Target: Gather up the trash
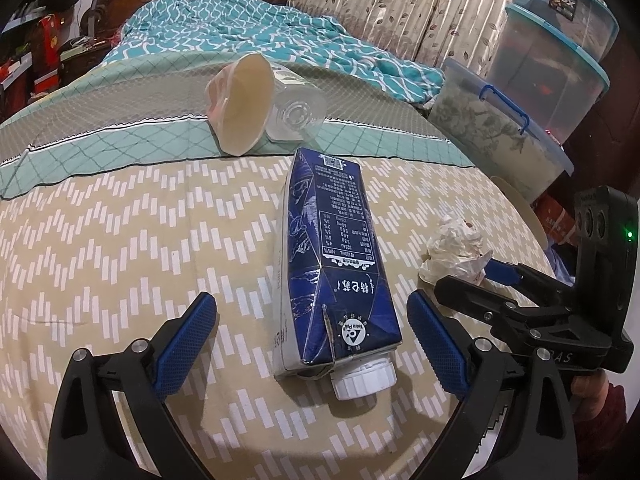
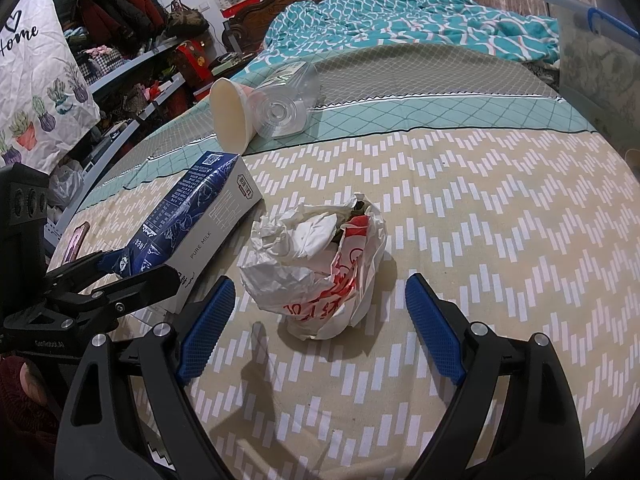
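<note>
1. Left gripper [image 1: 312, 334], fingers spread wide, straddles the cap end of the milk carton [image 1: 328, 264] lying on the bed [image 1: 120, 240]; the carton's long axis runs straight away from it.
2. Right gripper [image 2: 320, 326], also apart, faces the crumpled wrapper [image 2: 320, 268] directly ahead, not yet touching.
3. Carton reads "PURE MILK", "Tetra Pak".
4. Farther off, a paper cup [image 1: 240, 108] and a clear plastic cup [image 1: 296, 114] lie tipped together.

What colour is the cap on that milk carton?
White; the ribbed screw cap on the dark blue milk carton shows best in the left wrist view.
</note>
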The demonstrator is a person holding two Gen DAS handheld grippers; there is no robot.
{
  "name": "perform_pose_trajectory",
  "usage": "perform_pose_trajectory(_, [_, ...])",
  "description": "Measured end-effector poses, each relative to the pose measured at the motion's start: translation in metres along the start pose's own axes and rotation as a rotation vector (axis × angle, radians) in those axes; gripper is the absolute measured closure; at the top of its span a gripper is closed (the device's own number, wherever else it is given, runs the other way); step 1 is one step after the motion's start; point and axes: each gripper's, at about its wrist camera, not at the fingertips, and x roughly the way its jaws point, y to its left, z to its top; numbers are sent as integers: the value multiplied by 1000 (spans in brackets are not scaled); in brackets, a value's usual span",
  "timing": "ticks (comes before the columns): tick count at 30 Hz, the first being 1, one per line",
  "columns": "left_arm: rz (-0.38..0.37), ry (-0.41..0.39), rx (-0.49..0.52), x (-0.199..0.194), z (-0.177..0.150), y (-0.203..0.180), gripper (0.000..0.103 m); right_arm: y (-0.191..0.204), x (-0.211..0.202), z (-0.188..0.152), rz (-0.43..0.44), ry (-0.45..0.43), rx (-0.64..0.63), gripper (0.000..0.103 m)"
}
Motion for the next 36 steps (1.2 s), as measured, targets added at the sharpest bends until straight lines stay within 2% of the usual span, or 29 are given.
perform_pose_trajectory(36, [-5,1,-16,-1,-1,4,11,0,0,-1,0,-1,0,17])
